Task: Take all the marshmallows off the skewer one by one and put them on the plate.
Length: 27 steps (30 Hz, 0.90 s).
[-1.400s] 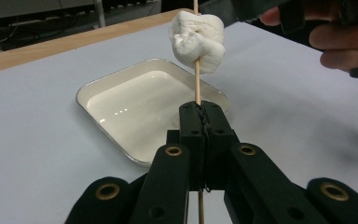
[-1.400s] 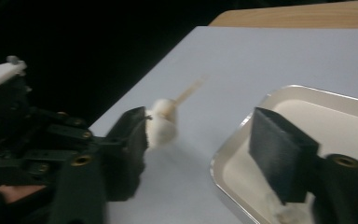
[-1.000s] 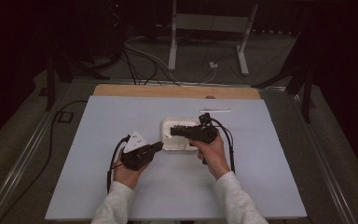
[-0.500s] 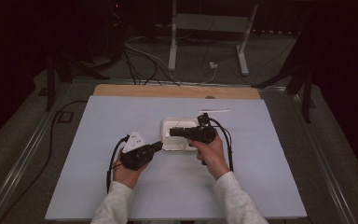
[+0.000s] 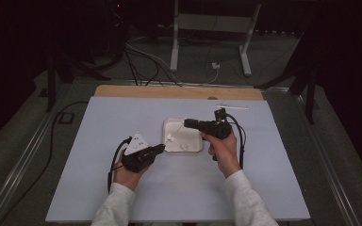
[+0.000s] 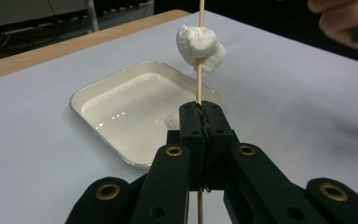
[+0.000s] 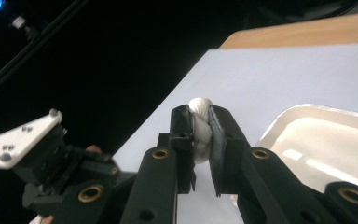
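Between the right gripper [image 7: 200, 135] pads, a squeezed marshmallow [image 7: 200, 128]

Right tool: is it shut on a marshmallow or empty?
Shut on one. In the right gripper view, the right tool has its jaws pressed against both sides of a squashed white marshmallow, above the table beside the white tray.

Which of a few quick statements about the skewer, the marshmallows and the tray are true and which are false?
1. The left gripper is shut on a wooden skewer. True.
2. One marshmallow on the skewer is already threaded. True.
3. The right gripper is open and holds nothing. False: its jaws pinch a marshmallow.
4. The white tray sits on the floor. False: it rests on the table.
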{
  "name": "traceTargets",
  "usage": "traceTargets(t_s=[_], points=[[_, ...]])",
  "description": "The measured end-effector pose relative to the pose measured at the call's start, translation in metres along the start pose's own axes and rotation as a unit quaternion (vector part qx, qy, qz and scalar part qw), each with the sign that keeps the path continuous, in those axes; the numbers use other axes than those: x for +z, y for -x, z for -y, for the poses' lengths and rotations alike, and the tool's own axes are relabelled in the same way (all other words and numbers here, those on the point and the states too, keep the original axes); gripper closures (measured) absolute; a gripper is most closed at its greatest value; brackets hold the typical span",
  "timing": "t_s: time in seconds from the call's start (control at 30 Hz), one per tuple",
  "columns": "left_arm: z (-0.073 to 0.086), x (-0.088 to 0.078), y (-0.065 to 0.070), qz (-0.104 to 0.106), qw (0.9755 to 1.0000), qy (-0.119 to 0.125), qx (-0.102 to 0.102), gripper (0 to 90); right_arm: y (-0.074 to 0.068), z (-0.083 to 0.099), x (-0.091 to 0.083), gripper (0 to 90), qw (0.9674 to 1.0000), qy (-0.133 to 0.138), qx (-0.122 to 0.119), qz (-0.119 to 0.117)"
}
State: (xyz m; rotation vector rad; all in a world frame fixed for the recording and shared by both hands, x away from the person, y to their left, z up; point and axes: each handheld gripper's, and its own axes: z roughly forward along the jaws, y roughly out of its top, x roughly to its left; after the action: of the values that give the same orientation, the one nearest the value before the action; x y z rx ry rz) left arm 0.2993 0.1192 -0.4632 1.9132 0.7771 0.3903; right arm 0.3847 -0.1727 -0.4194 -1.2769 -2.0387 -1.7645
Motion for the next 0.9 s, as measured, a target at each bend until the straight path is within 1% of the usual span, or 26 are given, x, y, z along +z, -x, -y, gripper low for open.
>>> traceTargets(t_s=[0.03,0.1,0.17,0.23,0.33,0.53,0.7,0.9], points=[[0.001,0.0,-0.001,0.0,1.0,0.001,-0.004,90.0,0.002,-0.002,-0.004,81.4,1.0,0.008,0.006,-0.001],[0.001,-0.001,-0.003,-0.002,0.9999,0.004,-0.011,90.0,0.003,-0.005,-0.011,81.3,0.9999,0.013,0.001,0.003],[0.001,-0.001,-0.003,-0.003,0.9999,0.006,-0.012,90.0,0.002,-0.006,-0.014,81.1,0.9997,0.001,-0.015,0.021],[0.001,0.0,-0.002,-0.005,0.9999,0.006,-0.013,90.0,0.002,-0.005,-0.014,80.9,0.9991,-0.008,-0.026,0.031],[0.0,0.0,-0.003,-0.007,0.9998,0.007,-0.016,90.0,0.002,-0.002,-0.012,80.4,0.9968,-0.026,-0.045,0.06],[0.0,-0.001,-0.004,-0.009,0.9997,0.009,-0.02,90.0,0.004,0.005,-0.005,79.6,0.9922,-0.044,-0.068,0.094],[0.0,-0.002,-0.004,-0.01,0.9996,0.011,-0.023,90.0,0.009,0.011,0.0,79.2,0.9889,-0.053,-0.075,0.117],[0.0,-0.002,-0.004,-0.009,0.9996,0.011,-0.024,90.0,0.021,0.023,0.009,78.8,0.982,-0.076,-0.081,0.153]])
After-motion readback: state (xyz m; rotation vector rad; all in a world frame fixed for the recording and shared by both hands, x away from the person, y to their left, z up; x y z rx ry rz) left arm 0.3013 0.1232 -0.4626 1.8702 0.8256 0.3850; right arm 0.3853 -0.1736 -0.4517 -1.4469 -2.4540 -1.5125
